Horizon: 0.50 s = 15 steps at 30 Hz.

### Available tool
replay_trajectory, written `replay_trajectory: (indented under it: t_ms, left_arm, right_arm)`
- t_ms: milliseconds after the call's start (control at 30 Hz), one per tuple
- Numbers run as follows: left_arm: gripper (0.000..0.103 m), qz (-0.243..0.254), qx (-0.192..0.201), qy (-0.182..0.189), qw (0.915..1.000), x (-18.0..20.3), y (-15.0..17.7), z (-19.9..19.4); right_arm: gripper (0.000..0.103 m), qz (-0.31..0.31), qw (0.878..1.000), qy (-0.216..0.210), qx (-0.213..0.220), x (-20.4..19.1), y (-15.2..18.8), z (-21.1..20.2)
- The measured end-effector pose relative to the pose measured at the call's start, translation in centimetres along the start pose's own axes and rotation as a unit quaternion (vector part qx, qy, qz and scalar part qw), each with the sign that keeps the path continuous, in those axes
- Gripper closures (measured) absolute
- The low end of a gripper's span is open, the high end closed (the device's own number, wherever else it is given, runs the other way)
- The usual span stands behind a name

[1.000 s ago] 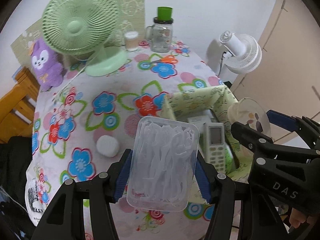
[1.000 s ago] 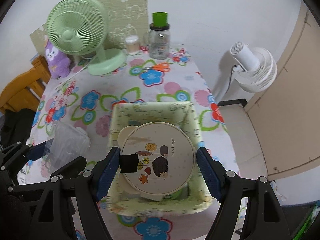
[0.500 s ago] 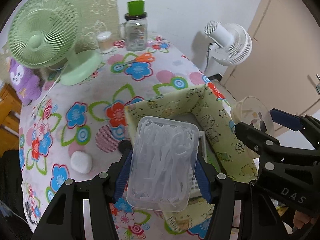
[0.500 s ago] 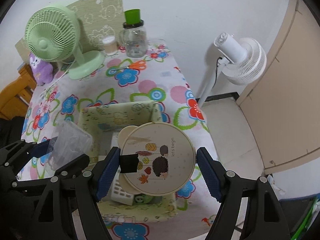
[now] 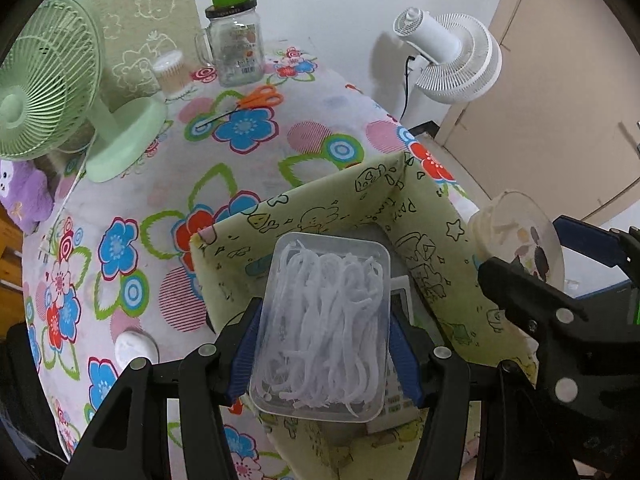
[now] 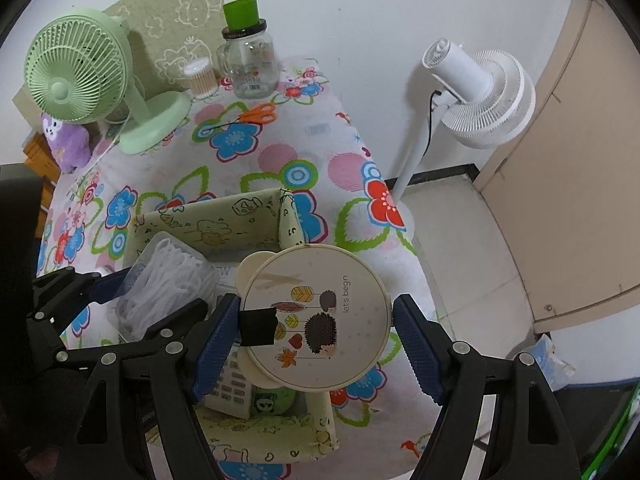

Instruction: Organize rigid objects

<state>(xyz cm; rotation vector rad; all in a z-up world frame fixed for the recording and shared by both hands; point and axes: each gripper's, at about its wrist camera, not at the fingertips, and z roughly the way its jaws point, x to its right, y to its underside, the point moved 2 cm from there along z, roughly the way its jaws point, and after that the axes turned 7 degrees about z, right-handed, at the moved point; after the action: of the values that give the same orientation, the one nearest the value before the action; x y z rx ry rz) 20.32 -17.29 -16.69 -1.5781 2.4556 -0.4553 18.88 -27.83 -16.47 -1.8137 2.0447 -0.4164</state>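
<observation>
Floss-pick box [image 5: 324, 328], clear plastic, sits clenched in the left tool [image 5: 326, 354] above the fabric bin [image 5: 320, 210]; right tool [image 6: 316, 340] grips a round hedgehog-print tin [image 6: 316, 316] over that bin.

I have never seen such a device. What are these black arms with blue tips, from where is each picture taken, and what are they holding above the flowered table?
These are two hand-held grippers, one in each of a person's hands; no robot is present. Each carries a camera looking forward along its two fingers, so each picture is one gripper's own view.

The left gripper squeezes a clear box of floss picks between its blue pads. The right gripper holds a round hedgehog-print case. Both hang over a green fabric bin that already contains a white remote control.

On the flowered tablecloth also stand a green fan, a glass jar with green lid, a cotton swab tub, orange scissors and a small white round object.
</observation>
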Motion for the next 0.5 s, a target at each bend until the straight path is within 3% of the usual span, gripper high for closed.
replay_trajectory:
  t_ms: [300,500]
  left_arm:
    - [0.040,0.020,-0.001,-0.031,0.9993,0.3,-0.5,1.3]
    - [0.017,0.028,0.006,-0.025,0.9993,0.6,0.1,0.6]
  right_arm:
    - [0.024,0.006,1.000,-0.001,-0.010,0.1,-0.2,0.9]
    - [0.024,0.006,1.000,-0.001,-0.009,0.3,0.0,0.7]
